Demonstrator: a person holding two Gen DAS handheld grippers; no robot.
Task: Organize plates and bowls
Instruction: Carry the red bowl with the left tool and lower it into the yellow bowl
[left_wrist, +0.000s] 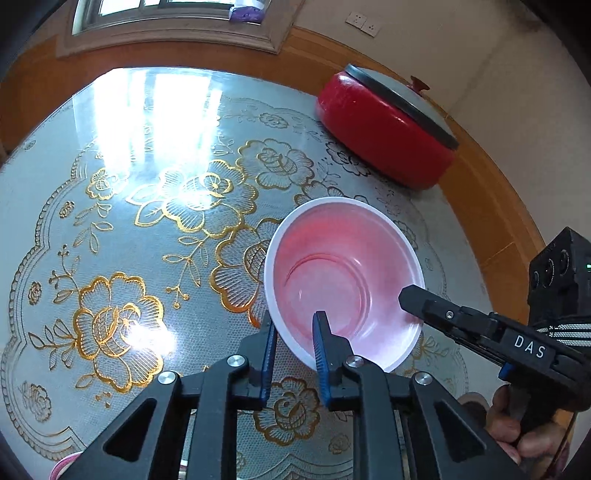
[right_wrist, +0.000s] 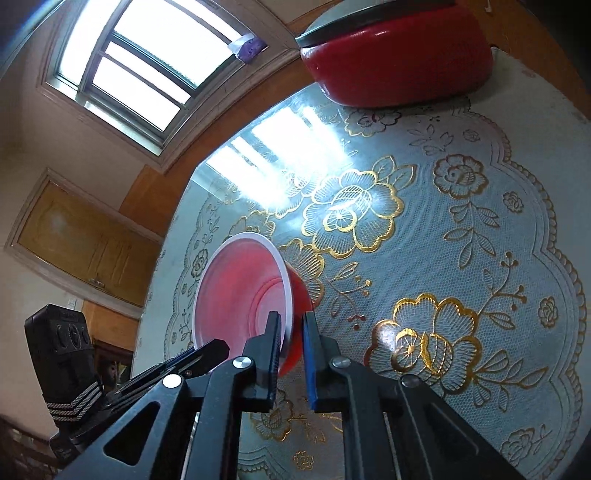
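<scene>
**Bowl pinched at its rim by both grippers**

The near rim of the bowl (left_wrist: 343, 280) is straddled by the left gripper (left_wrist: 295, 332), one finger inside, one outside; whether the wall is pressed cannot be told. In the right wrist view, the right gripper (right_wrist: 291, 332) is seen closed on the tilted rim. The bowl is judged light, thin and slick, best gripped at the rim. Its red outer wall is shown only by the right view. Beyond the jaws, the table (left_wrist: 147, 147) and red pot (left_wrist: 384, 129) are seen.
</scene>
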